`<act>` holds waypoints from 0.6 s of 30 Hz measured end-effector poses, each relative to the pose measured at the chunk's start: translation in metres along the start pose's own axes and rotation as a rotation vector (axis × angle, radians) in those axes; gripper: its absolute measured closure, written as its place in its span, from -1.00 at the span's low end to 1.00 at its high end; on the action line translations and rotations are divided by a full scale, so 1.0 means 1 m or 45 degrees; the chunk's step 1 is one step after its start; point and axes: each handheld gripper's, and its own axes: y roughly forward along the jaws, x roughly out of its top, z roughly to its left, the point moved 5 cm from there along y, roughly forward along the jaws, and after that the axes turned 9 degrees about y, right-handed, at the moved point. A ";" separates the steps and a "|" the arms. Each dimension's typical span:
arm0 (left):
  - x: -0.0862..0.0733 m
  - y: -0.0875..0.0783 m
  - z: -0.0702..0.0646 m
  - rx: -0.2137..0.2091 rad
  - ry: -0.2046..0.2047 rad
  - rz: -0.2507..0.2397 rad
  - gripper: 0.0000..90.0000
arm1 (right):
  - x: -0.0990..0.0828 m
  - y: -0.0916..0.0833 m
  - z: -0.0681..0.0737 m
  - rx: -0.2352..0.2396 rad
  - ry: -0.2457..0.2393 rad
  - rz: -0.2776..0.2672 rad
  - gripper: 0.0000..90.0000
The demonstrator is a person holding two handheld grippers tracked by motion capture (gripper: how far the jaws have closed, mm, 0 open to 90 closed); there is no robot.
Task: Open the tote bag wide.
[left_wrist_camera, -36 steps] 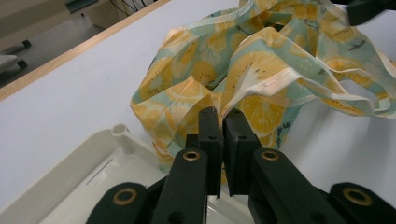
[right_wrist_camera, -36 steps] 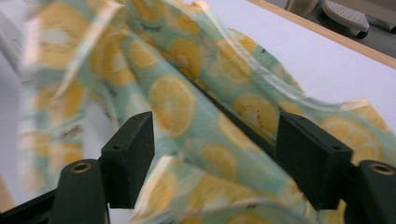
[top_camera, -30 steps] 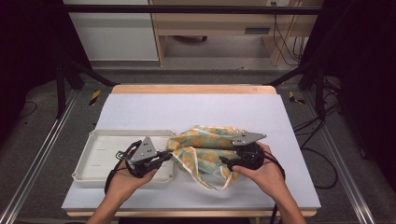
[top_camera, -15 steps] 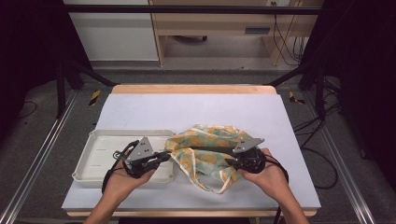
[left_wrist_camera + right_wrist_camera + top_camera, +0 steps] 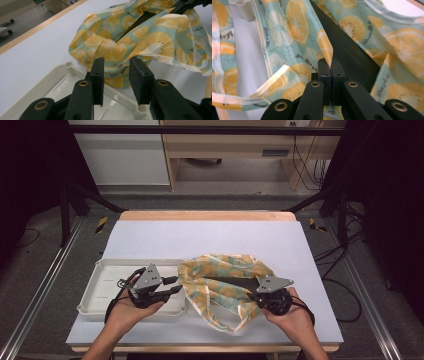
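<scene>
On the near half of the table [image 5: 150, 240] I hold both grippers low, and since half a second ago my right gripper [image 5: 260, 287] has slid a little outward while my left gripper [image 5: 172, 286] has stayed over the tray's right end with the bag lying much as it did. My left gripper's jaws stand apart with a clear gap and nothing between them; in the left gripper view [image 5: 116, 75] they point at the bunched edge of the fruit-print bag [image 5: 140, 37], which sits just past their tips. My right gripper's jaws are pressed together on a fold of the bag's fabric, seen closely in the right gripper view [image 5: 331, 72], where the cloth [image 5: 294, 27] rises from the pinch and a dark opening runs behind it. From above, the bag [image 5: 220, 285] lies crumpled at the table's middle-front, its left side touching the tray, a handle loop [image 5: 235, 320] trailing toward me. The white tray [image 5: 107, 275] sits at the front left; I see nothing loose inside it, only the pale floor under my left gripper. The tabletop is a light lavender sheet with a wooden strip [image 5: 205, 215] along the far edge. Beyond it are grey floor, a wooden desk [image 5: 225, 150], and cables [image 5: 305, 165].
</scene>
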 end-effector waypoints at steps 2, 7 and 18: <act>-0.001 -0.003 0.003 0.012 -0.003 0.006 0.44 | -0.001 -0.001 -0.002 -0.006 0.011 -0.011 1.00; -0.001 -0.009 0.012 0.040 -0.019 0.008 0.41 | -0.004 -0.001 0.001 -0.001 0.004 -0.013 1.00; 0.020 0.030 0.037 0.009 0.035 0.103 0.04 | -0.018 0.002 0.009 0.022 0.017 -0.027 0.99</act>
